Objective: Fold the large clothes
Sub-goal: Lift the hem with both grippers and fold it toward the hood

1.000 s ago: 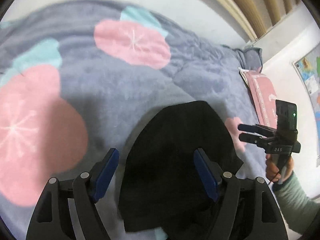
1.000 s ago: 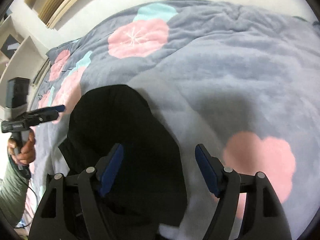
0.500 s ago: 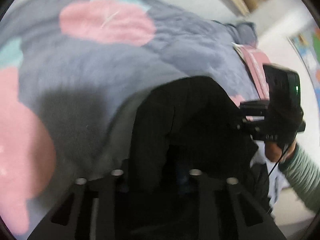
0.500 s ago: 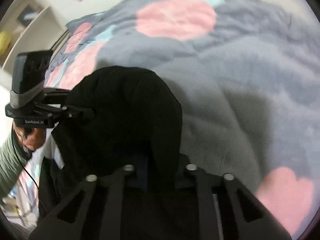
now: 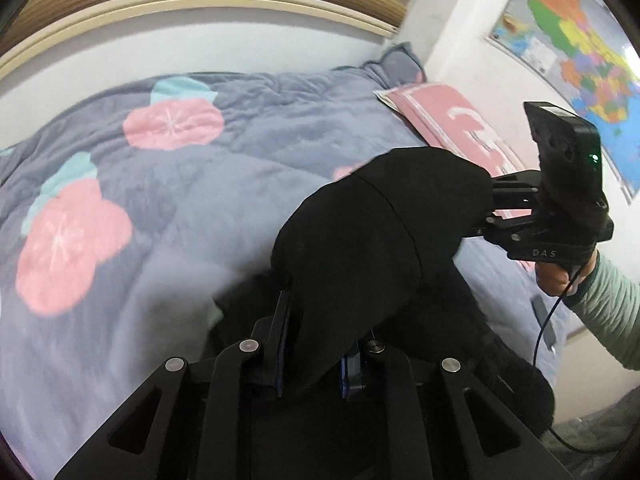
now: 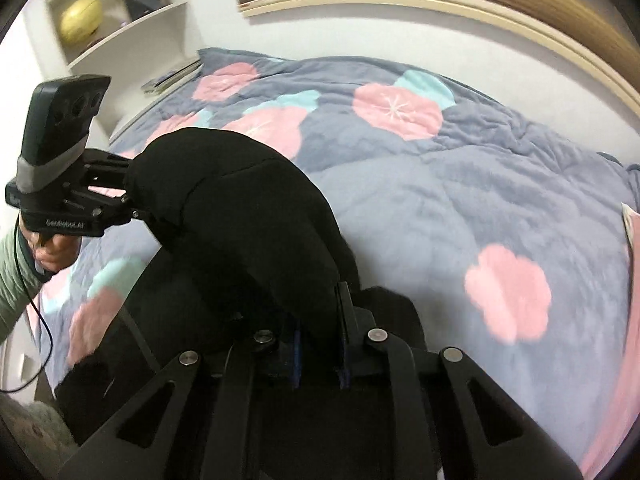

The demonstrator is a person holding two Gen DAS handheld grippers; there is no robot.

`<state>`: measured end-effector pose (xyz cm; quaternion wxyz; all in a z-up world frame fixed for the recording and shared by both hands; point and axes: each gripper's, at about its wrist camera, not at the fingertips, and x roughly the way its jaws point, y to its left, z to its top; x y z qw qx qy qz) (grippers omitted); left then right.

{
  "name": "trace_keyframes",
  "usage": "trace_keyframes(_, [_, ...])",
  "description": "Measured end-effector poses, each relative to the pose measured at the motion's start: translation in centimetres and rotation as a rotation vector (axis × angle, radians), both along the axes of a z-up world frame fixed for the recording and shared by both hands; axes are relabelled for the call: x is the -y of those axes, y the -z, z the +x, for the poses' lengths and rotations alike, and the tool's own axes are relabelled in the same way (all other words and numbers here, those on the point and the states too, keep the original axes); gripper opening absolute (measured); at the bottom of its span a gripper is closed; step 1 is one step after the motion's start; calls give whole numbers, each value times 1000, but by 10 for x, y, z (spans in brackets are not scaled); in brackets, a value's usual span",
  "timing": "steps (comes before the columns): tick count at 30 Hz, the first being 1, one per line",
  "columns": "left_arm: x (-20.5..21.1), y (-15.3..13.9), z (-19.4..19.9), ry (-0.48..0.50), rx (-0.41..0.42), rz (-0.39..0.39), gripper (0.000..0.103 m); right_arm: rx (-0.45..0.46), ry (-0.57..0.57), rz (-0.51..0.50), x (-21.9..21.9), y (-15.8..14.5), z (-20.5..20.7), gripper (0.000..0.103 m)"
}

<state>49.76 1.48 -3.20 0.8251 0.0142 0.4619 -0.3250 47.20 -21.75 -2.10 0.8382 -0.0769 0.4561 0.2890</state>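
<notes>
A large black garment (image 5: 380,232) hangs lifted above the bed, stretched between both grippers. In the left wrist view my left gripper (image 5: 316,344) has its jaws closing on a bunched fold of the cloth, which fills the gap between the blue pads. My right gripper (image 5: 488,208) bites the far end of the garment at the right, its fingertips hidden in the cloth. In the right wrist view my right gripper (image 6: 320,332) is shut on the black garment (image 6: 248,208), and my left gripper (image 6: 128,196) holds its other end at the left.
A grey-blue quilt (image 5: 200,200) with pink and teal flowers covers the bed (image 6: 440,200). A pink pillow (image 5: 452,124) lies at the head, under a wall map (image 5: 580,40). Shelves with a yellow ball (image 6: 80,20) stand beside the bed. A hand (image 5: 556,276) grips the right handle.
Both grippers, open over the flat garment a second ago, have shut on it and lifted it off the quilt. The views have tipped up toward the wall.
</notes>
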Motion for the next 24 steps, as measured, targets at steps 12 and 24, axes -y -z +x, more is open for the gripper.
trace_keyframes(12, [2,77,-165,-27,-169,89,22,-13,-6,-221,-25,68,-185,20])
trace_keyframes(24, [-58,38,-222,-191,-203,-60,42,-126,161,-56,36,21,-199,28])
